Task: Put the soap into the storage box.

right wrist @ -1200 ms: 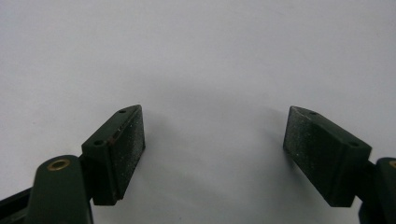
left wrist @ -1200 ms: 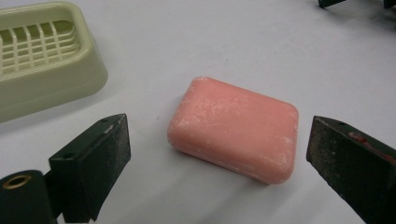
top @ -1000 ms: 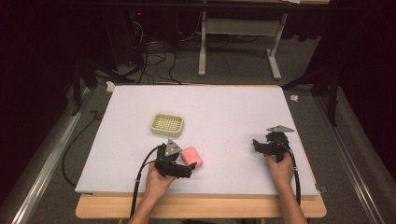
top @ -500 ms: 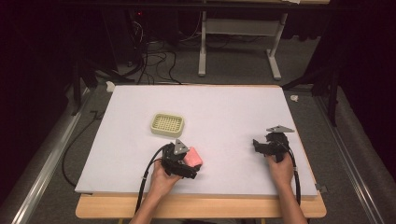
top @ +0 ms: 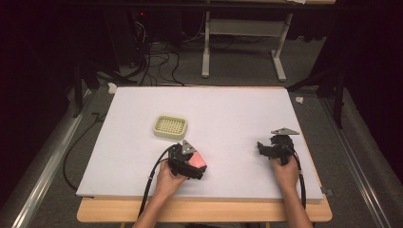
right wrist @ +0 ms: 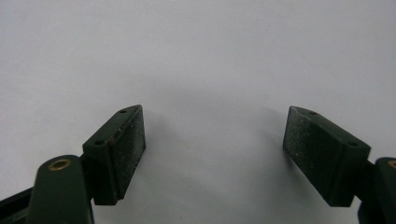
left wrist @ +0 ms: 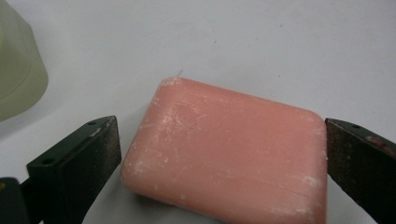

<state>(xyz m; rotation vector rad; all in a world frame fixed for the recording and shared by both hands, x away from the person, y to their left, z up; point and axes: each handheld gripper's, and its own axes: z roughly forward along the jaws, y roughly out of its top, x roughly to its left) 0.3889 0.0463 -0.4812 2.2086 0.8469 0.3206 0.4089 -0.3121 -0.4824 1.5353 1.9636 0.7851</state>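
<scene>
A pink bar of soap [left wrist: 229,154] lies flat on the white table top [top: 228,114], near the front edge and left of centre. My left gripper [left wrist: 222,158] is open and straddles it. The right jaw is at the bar's edge, while the left jaw stands a small gap away from it. In the high view the left gripper [top: 195,166] covers part of the soap [top: 198,161]. My right gripper [top: 263,148] rests at the front right, open, and its own view shows only bare table between the jaws of the right gripper [right wrist: 215,140].
A pale cream soap dish [top: 170,127] with a perforated top stands just behind and to the left of the soap, and its corner shows in the left gripper view [left wrist: 16,79]. Cables and table legs lie on the floor beyond the far edge.
My left gripper has moved right, from beside the soap to over it, with its jaws now on either side of the bar. The right gripper has stayed still.
</scene>
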